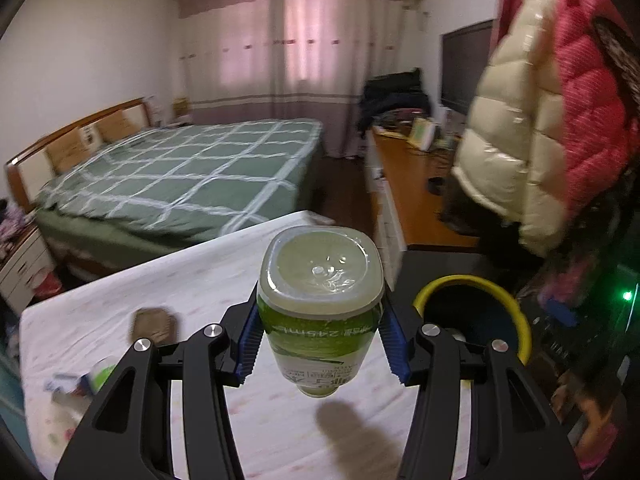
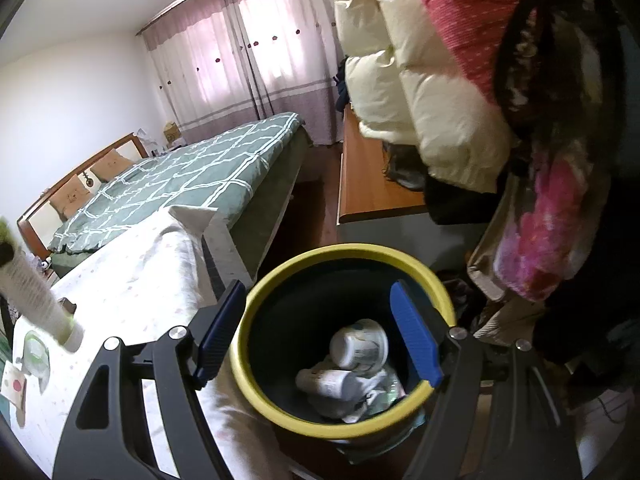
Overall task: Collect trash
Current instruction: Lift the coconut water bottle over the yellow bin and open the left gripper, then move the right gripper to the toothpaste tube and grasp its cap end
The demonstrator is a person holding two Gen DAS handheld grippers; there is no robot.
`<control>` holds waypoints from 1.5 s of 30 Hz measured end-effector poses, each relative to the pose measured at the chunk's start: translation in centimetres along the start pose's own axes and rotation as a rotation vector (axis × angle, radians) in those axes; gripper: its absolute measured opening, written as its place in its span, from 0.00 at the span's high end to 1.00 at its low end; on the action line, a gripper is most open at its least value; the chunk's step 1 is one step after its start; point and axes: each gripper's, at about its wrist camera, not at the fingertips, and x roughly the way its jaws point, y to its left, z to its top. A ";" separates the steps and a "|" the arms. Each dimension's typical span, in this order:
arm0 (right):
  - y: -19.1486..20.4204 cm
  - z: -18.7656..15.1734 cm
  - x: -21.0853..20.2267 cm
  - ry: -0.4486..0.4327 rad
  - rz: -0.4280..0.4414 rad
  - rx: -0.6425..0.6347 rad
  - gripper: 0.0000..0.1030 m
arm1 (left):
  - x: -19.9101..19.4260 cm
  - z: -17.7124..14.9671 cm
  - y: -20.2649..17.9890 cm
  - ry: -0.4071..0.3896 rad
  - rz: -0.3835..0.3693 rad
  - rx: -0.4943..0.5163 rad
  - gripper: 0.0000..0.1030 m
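My left gripper [image 1: 320,320] is shut on a clear plastic bottle with a green label [image 1: 320,304]. The bottle hangs neck down above the white-clothed table [image 1: 160,280], its base toward the camera. To its right stands a dark bin with a yellow rim [image 1: 472,280]. In the right wrist view my right gripper [image 2: 320,304] hovers open over that bin [image 2: 348,250], nothing between its blue pads. Inside lie a white cup [image 2: 360,346], a small bottle [image 2: 328,384] and crumpled wrappers. The held bottle [image 2: 32,292] shows at the left edge.
On the table lie a brown piece [image 1: 154,326], a crumpled wrapper [image 1: 96,376], a green-lidded tub [image 2: 36,354] and a small packet [image 2: 16,386]. Padded jackets [image 1: 540,120] hang close at the right. A green bed [image 1: 180,176] and a wooden sideboard [image 1: 408,184] lie beyond.
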 end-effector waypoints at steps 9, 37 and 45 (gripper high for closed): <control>-3.3 0.0 -1.0 -0.012 -0.021 0.023 0.31 | 4.0 2.5 -10.0 0.023 -0.192 0.038 0.50; -1.9 -1.0 -0.5 0.030 0.031 -0.008 0.31 | -1.1 -4.8 -1.9 0.031 0.022 -0.075 0.07; 4.4 -1.8 -0.5 0.064 0.129 -0.105 0.31 | -7.1 -11.7 9.7 0.025 0.291 -0.259 0.07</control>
